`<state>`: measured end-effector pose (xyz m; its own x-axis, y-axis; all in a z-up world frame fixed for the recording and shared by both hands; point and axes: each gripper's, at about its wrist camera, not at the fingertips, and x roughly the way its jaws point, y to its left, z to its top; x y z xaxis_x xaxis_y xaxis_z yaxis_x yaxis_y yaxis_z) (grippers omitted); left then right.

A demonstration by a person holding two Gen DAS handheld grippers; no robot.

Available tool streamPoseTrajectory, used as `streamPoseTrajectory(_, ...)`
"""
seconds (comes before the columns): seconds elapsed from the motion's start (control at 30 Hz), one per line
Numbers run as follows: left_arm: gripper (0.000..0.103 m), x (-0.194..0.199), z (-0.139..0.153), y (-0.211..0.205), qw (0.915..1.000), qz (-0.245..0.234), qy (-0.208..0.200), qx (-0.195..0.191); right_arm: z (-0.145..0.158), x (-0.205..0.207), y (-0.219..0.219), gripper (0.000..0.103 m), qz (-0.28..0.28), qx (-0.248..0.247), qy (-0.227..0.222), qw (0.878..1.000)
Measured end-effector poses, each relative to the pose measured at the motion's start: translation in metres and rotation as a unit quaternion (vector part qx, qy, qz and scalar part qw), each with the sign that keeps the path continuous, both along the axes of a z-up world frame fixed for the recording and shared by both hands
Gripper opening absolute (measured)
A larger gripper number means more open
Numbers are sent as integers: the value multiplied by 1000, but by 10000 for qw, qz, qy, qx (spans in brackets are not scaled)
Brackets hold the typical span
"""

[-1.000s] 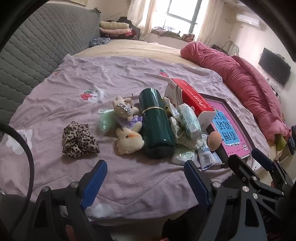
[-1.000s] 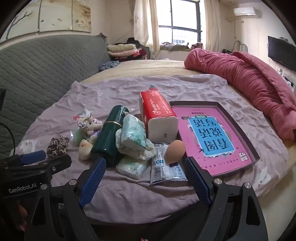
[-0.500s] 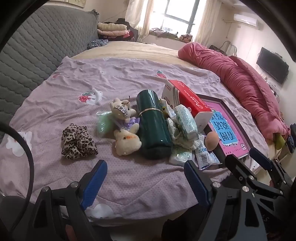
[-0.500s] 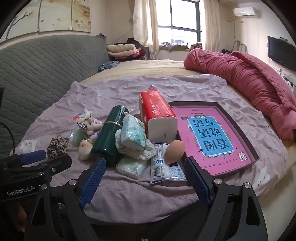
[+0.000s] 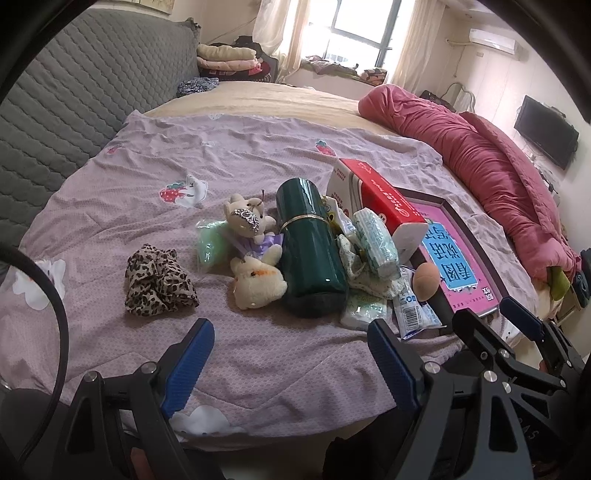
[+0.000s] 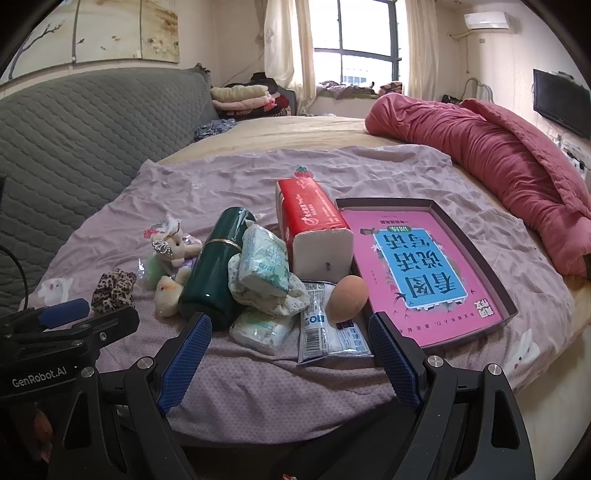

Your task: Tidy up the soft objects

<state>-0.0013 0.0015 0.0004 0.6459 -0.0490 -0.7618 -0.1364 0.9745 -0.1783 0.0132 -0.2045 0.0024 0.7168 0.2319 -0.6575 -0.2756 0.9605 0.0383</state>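
The left gripper [image 5: 290,363] and right gripper [image 6: 290,354] hover over the bed's near edge, jaws wide apart and empty. Beyond them on the lilac bedsheet [image 5: 258,147] lie a leopard-print fabric scrunchie [image 5: 157,282], two cream plush bears [image 5: 255,254] touching a dark green cylindrical flask [image 5: 314,251], soft tissue packs [image 6: 264,264], a beige makeup sponge [image 6: 347,299] and a pink-lined box tray [image 6: 436,206].

This is a lived-in bedroom in a home. A wide bed [image 6: 369,162] with a lilac cartoon-print sheet [image 6: 229,184] fills the room, with a grey quilted headboard [image 6: 92,122] along its left side and a rolled pink duvet [image 6: 491,155] along its right. Beyond the bed are a curtained window [image 6: 354,40] and folded clothes [image 6: 243,96]; right of it hang a wall television [image 6: 561,103] and an air conditioner [image 6: 487,19].
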Motion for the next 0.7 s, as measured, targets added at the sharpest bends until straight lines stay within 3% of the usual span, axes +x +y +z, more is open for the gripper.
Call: streamPoseTrajectory(0.7,85,1,-4,-2,10000,-29,50,-6,-2,0,0,88,-13,-6,27,10000)
